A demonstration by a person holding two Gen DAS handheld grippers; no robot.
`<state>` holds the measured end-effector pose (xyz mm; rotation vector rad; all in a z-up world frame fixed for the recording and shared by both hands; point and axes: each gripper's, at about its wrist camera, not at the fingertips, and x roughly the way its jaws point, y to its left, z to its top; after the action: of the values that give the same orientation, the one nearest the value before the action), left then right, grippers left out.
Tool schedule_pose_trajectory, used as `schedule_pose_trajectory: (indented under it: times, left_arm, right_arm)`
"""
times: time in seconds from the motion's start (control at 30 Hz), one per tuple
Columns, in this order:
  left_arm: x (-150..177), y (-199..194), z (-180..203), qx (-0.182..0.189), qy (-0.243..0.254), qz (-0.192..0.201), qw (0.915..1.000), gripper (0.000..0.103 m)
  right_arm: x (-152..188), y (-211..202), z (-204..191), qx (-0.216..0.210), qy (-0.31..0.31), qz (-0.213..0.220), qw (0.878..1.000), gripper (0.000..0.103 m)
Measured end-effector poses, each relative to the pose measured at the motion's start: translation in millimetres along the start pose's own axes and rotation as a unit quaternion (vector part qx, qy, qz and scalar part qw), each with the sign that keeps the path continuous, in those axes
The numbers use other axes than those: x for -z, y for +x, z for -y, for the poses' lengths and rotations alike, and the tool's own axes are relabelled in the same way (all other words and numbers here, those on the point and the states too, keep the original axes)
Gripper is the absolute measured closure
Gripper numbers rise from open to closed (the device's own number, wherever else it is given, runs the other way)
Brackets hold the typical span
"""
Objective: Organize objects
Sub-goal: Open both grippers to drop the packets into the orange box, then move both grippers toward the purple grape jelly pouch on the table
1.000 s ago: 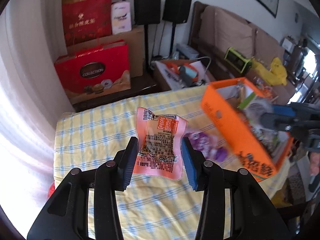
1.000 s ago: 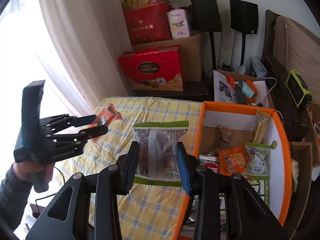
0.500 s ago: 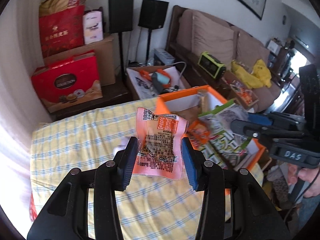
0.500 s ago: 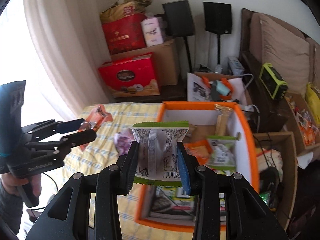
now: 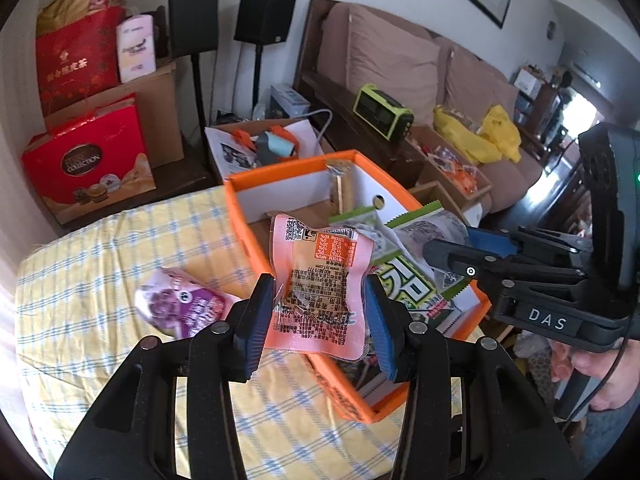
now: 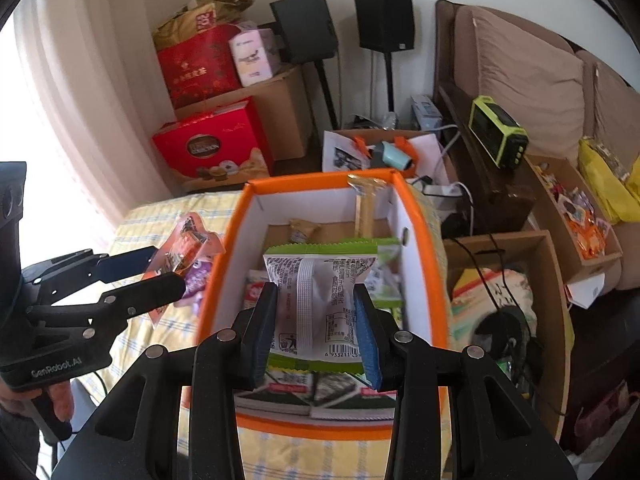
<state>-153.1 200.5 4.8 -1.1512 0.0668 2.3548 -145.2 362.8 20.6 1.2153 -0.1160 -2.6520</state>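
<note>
My left gripper (image 5: 318,322) is shut on a pink-orange snack packet (image 5: 320,288) and holds it above the left edge of the orange box (image 5: 244,216). My right gripper (image 6: 316,330) is shut on a white and green snack packet (image 6: 316,300) and holds it over the inside of the orange box (image 6: 224,248), which has several snack packets in it. The right gripper (image 5: 452,250) also shows in the left wrist view, and the left gripper (image 6: 160,268) in the right wrist view. A purple snack packet (image 5: 176,306) lies on the yellow checked tablecloth (image 5: 100,264) left of the box.
Red gift boxes (image 5: 86,164), cardboard boxes and two black speakers (image 5: 266,14) stand behind the table. An open cardboard box (image 6: 520,280) with cables stands right of the orange box. A brown sofa (image 6: 528,80) with a green device (image 6: 498,138) is at the back right.
Both grippers have moved toward the orange box with their packets. The box now lies under the right gripper and close under the left one. The purple packet has come into view.
</note>
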Motion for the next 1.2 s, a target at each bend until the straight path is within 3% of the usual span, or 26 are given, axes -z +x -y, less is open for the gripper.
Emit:
schedule_pose_trajectory:
  times: [0.37,0.6,0.67,1.03,1.2]
  left_arm:
    - [11.9,25.6,25.3,0.000,0.014,-0.028,0.9995,0.052]
    - [10.2,17.9,19.1,-0.003,0.010,-0.023,0.9997,0.052]
    - [8.6,13.1,15.8,-0.005,0.009,-0.017,0.9998,0.047]
    - [3.6,-14.7,-3.5,-0.039,-0.003,0.025,0.9989,0.024]
    - [6.1,-23.1,-14.2,-0.046,-0.013,0.034,0.9983,0.018]
  right_arm:
    - [24.0,13.4,25.5,0.016,0.018,-0.029,0.999,0.064]
    - [21.6,10.0,23.6,0.020,0.021,-0.020,0.999,0.062]
    - [19.3,6.0,21.5,0.020,0.022,-0.012,0.999,0.060]
    - [10.0,-7.9,9.8,0.039,0.013,0.024,0.999,0.025]
    - [8.2,-9.5,8.9,0.042,0.015,0.027,0.999,0.018]
